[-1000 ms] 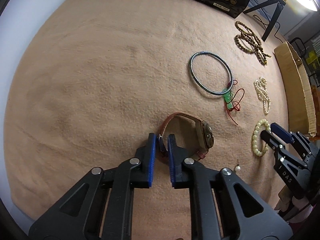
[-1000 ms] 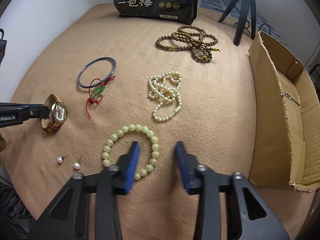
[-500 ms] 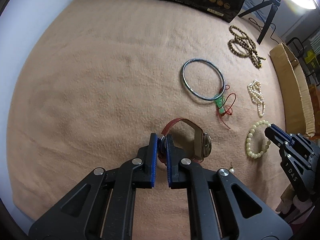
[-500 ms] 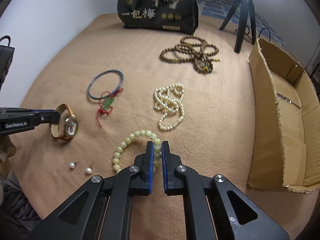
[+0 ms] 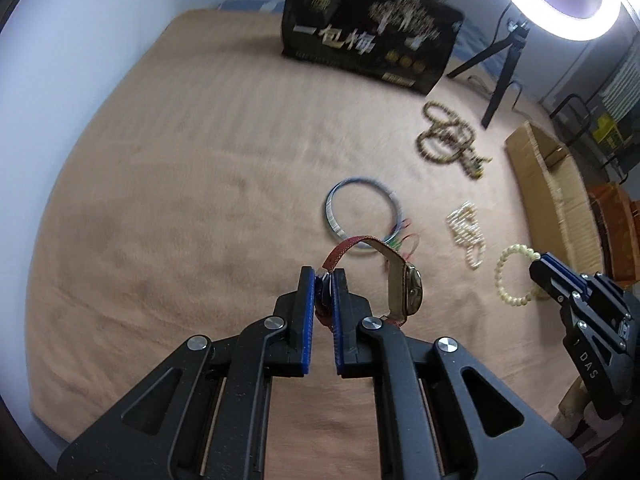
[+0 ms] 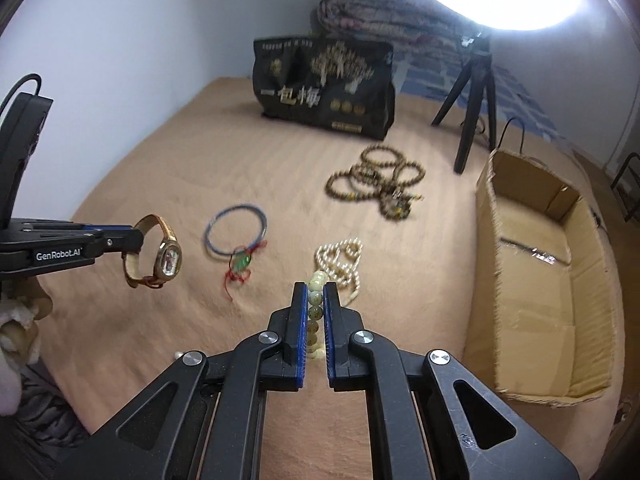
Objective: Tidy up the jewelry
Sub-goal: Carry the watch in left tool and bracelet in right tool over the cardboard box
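Note:
My left gripper [image 5: 323,276] is shut on the strap of a gold wristwatch [image 5: 410,294] with a red-brown band and holds it above the tan blanket; it also shows in the right wrist view [image 6: 168,258]. My right gripper [image 6: 315,292] is shut on a pale green bead bracelet [image 6: 316,308], lifted off the blanket; it shows in the left wrist view [image 5: 510,276] too. A blue bangle [image 6: 236,232] with a red-corded green charm [image 6: 240,264], a pearl strand [image 6: 340,260] and brown prayer beads [image 6: 376,184] lie on the blanket.
An open cardboard box [image 6: 536,280] lies at the right. A black bag with Chinese print [image 6: 324,88] stands at the back, beside a tripod [image 6: 472,120] under a ring light. A pearl earring [image 6: 177,355] peeks out left of my right gripper.
Both grippers have closed and lifted: the left raised the watch off the blanket, the right closed on the green bead bracelet and raised it. Both views have tilted upward.

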Demonstrator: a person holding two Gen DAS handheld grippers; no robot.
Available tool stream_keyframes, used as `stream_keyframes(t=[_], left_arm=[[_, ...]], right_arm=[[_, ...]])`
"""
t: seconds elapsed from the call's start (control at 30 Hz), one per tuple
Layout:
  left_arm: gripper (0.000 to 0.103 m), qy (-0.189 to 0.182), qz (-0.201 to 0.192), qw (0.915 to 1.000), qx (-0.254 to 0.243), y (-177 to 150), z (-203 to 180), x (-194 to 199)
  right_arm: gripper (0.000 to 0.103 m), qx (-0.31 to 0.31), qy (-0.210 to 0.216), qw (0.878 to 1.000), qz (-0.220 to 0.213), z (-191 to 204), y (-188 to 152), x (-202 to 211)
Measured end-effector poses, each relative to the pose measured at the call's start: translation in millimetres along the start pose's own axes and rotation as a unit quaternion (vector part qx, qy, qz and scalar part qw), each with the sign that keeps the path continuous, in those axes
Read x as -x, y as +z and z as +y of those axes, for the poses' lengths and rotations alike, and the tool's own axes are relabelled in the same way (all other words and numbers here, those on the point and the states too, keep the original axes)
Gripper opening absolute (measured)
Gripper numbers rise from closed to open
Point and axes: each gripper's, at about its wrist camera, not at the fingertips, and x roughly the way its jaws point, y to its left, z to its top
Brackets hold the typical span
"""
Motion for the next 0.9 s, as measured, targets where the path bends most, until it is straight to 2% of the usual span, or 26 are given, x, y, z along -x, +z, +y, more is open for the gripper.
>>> stream_keyframes(t=[0.23,0.43,0.9], left_arm=[[0.006,-0.029,-0.032,0.999,-0.014,8.8,-30.5,22.5],[0.006,-0.054,-0.044,0.997,-0.033,13.8,-64.5,30.3],[0.006,-0.112,-0.037,0.9895,-0.084,12.2,-160.2,22.3]], right_arm=[[0.006,-0.014,-0.008,0.999,-0.04,-17.0,9.2,31.5],[0.006,-0.038,-0.027,0.997,-0.064,-45.5,12.4,54.1],[0.006,-0.112,-0.096,0.986,-0.077,-133.1,0.5,78.7]])
